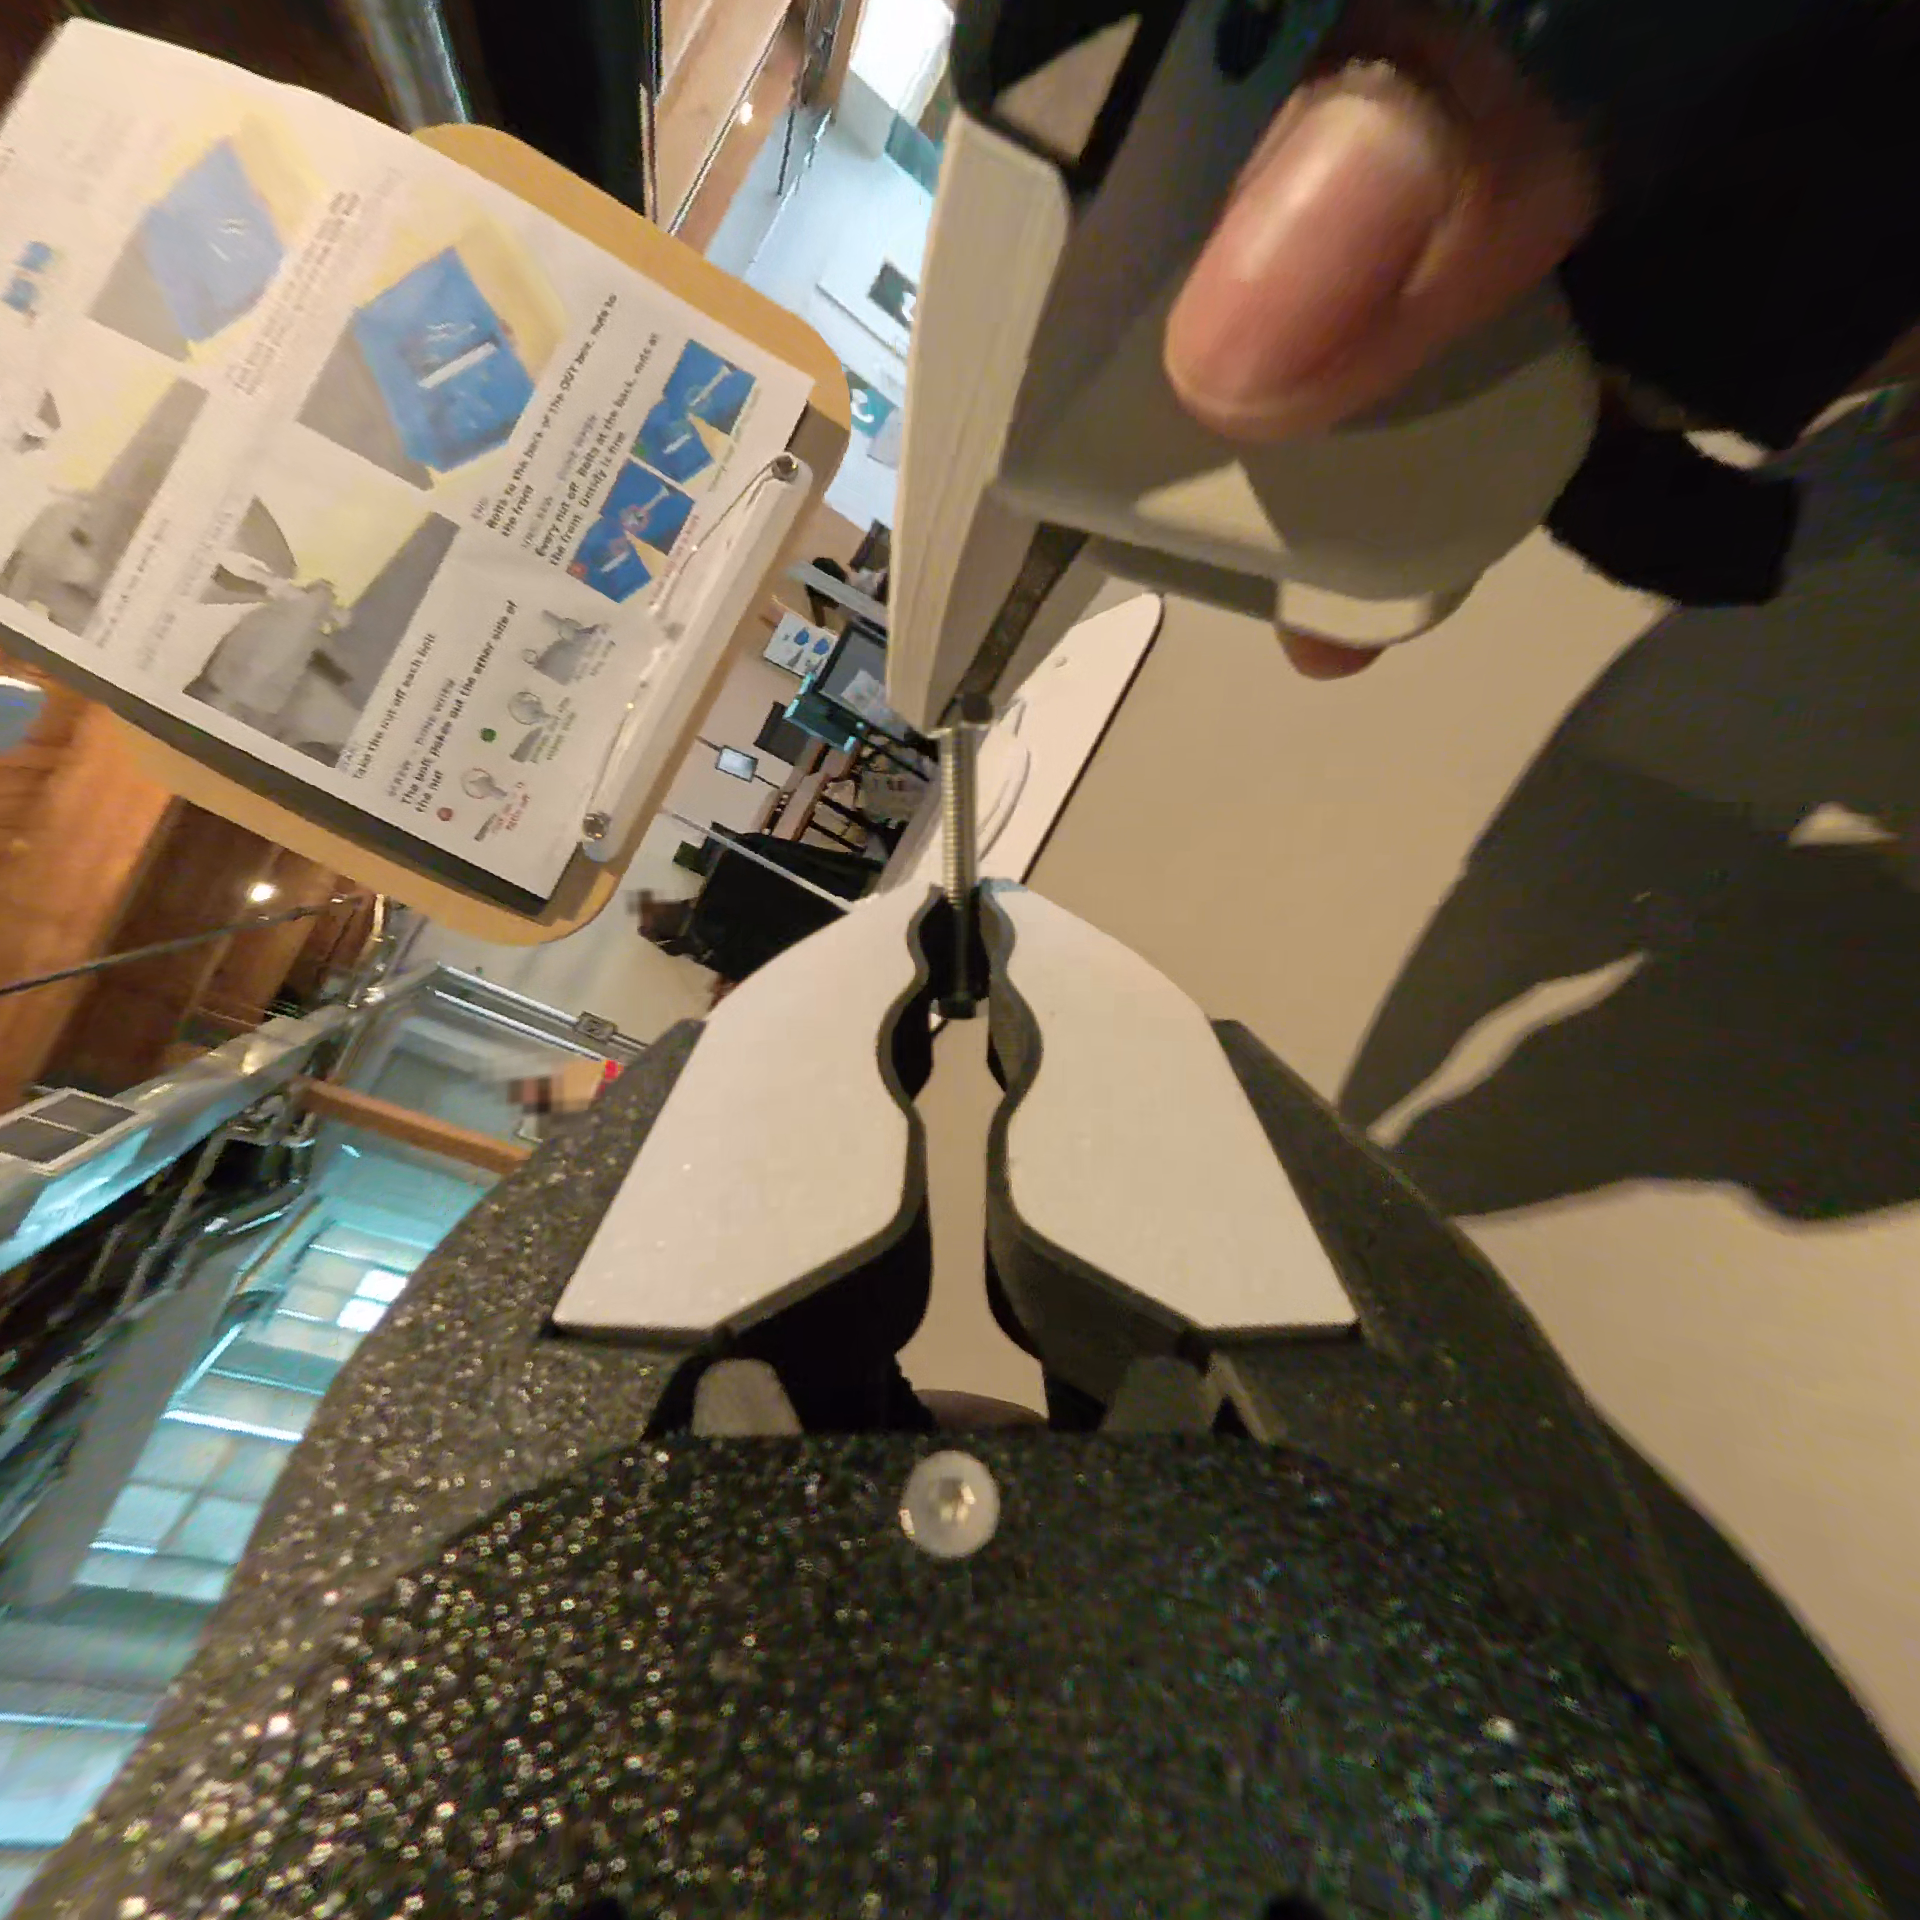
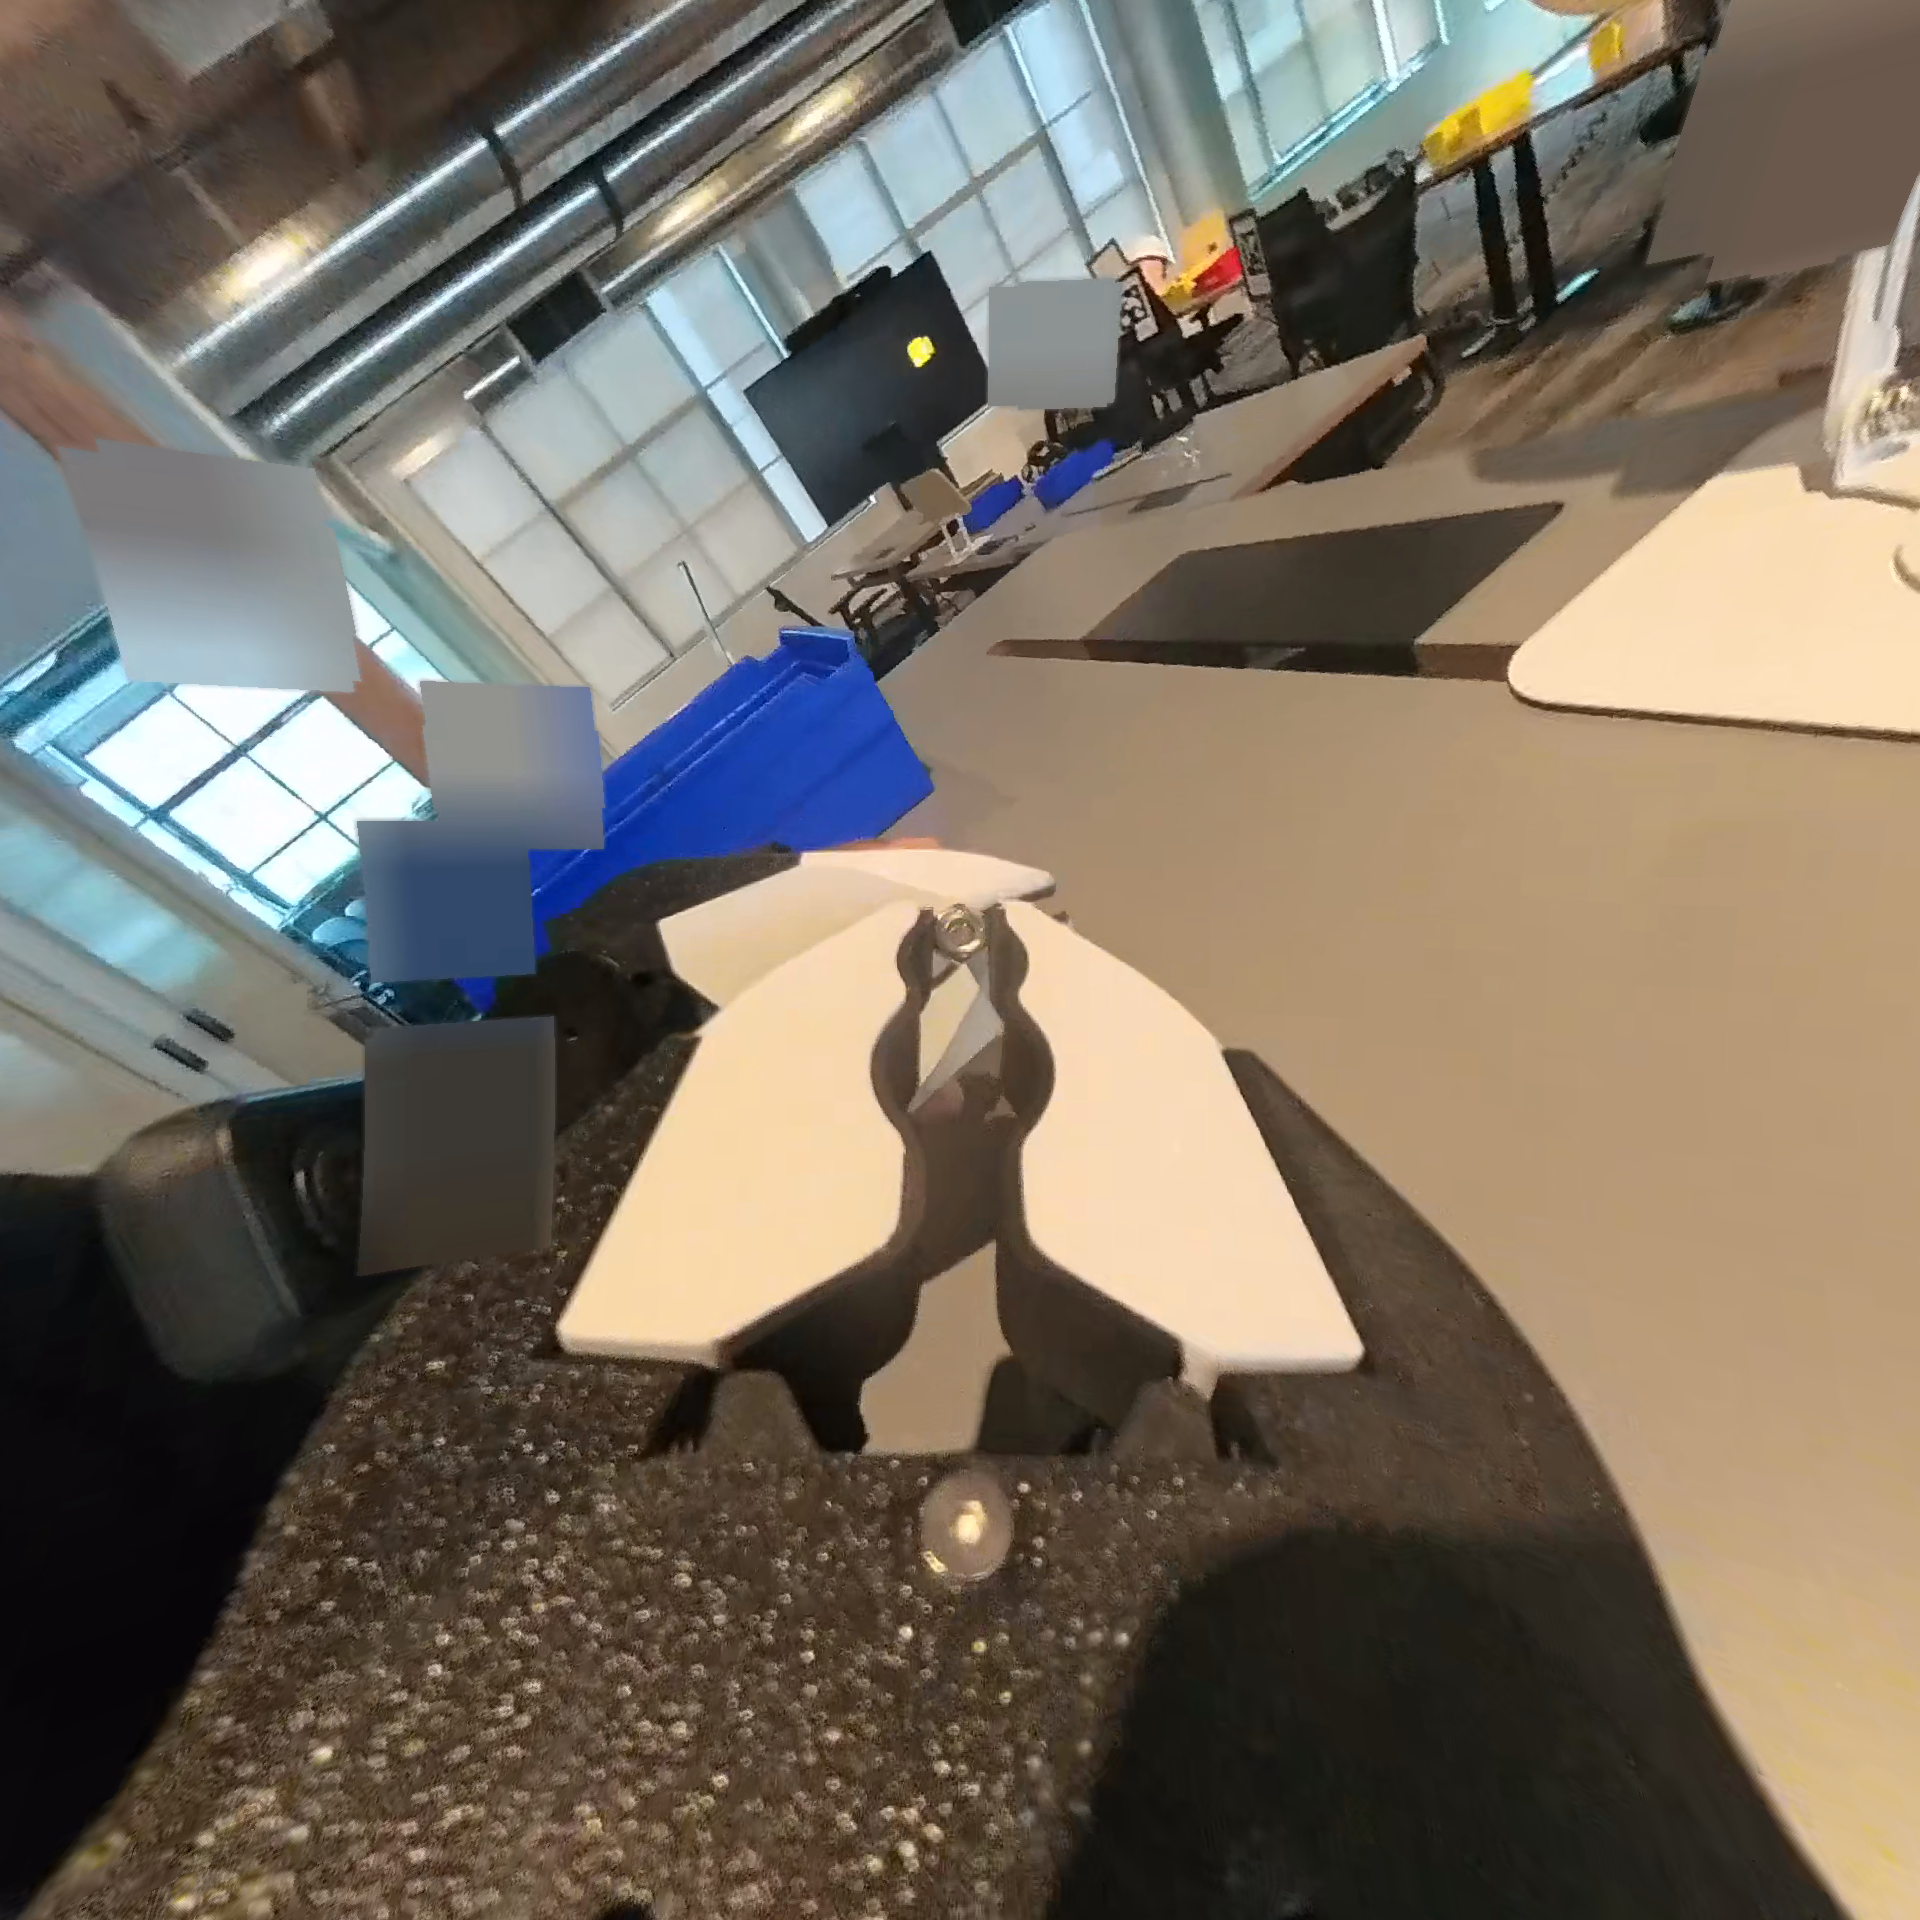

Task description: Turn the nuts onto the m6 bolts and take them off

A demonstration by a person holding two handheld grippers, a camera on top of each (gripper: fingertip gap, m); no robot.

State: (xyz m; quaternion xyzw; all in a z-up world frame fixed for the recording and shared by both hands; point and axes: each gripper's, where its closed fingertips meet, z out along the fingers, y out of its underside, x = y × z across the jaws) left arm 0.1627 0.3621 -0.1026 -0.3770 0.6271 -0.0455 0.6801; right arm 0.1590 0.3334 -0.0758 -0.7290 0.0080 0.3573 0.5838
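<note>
Left gripper: pinching the bolt near its head, shank pointing away, held in open air above the worktop. Right gripper: closing on the nut at the bolt's far end. Clipboard with sheet: hanging left, well apart. Blue bin: sitting beyond the grippers. White mat: lying right, edge rounded.

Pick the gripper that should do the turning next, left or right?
Right. The right gripper pinches the nut at its tips, so it can spin it. The left gripper is shut on the bolt, its threaded shank pointing out toward the nut, so it is better kept steady.
</note>
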